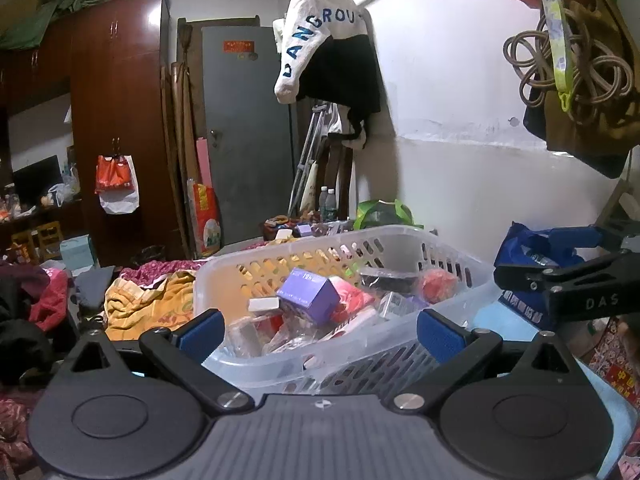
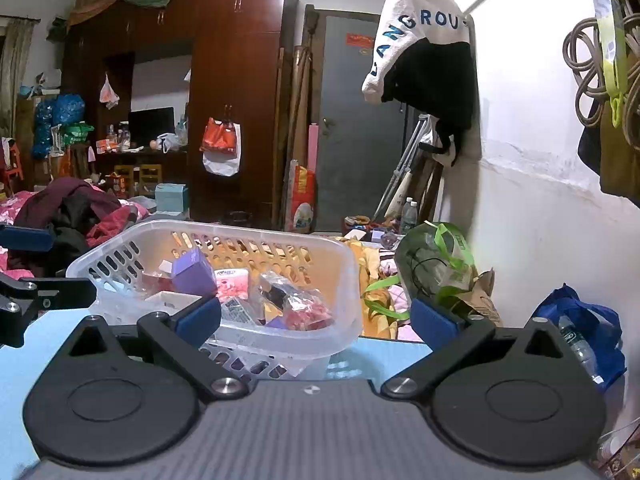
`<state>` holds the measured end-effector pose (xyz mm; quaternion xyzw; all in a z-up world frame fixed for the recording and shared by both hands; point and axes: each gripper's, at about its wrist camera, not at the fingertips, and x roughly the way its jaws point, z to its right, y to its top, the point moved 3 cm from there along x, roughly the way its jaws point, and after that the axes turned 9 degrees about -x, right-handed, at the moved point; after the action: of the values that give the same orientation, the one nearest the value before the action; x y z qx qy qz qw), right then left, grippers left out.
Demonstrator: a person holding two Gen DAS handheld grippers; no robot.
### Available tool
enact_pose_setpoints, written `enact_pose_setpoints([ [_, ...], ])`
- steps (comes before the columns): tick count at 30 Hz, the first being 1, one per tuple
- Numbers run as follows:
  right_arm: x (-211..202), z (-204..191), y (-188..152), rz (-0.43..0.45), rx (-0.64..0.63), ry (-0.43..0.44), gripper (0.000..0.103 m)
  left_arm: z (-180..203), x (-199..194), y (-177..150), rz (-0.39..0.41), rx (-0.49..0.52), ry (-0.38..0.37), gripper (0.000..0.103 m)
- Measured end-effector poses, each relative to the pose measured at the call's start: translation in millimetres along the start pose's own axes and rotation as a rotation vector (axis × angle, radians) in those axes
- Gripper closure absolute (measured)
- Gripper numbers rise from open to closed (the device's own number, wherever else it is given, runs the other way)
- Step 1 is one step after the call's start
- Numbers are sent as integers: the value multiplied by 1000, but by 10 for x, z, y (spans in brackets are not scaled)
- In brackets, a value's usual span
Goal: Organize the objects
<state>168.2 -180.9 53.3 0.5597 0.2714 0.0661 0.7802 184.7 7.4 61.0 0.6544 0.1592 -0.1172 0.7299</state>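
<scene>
A translucent white slotted basket (image 1: 360,242) (image 2: 240,232) stands on a light blue surface (image 2: 380,356). Inside lie a purple box (image 1: 306,294) (image 2: 194,272), a small white box (image 1: 263,304), red packets (image 2: 308,310) and several clear-wrapped items. My left gripper (image 1: 320,330) is open, its blue pads on either side of the basket's near corner, nothing between them. My right gripper (image 2: 316,316) is open too, just before the basket's near right corner. The right gripper's black arm (image 1: 560,284) shows at the right of the left wrist view.
A blue bag (image 1: 536,256) (image 2: 580,328) with a bottle lies by the white wall. A green bag (image 2: 436,264) and a yellow cloth (image 1: 148,304) lie beyond the basket. Clothes are piled at the left. A dark wardrobe (image 1: 116,128) and grey door (image 1: 248,132) stand behind.
</scene>
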Motion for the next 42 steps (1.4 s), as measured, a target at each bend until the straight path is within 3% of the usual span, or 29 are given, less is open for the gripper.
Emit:
enact_pose_setpoints([
  [42, -58, 65, -52, 20, 41, 26, 0, 43, -42, -57, -20, -14, -18, 0],
])
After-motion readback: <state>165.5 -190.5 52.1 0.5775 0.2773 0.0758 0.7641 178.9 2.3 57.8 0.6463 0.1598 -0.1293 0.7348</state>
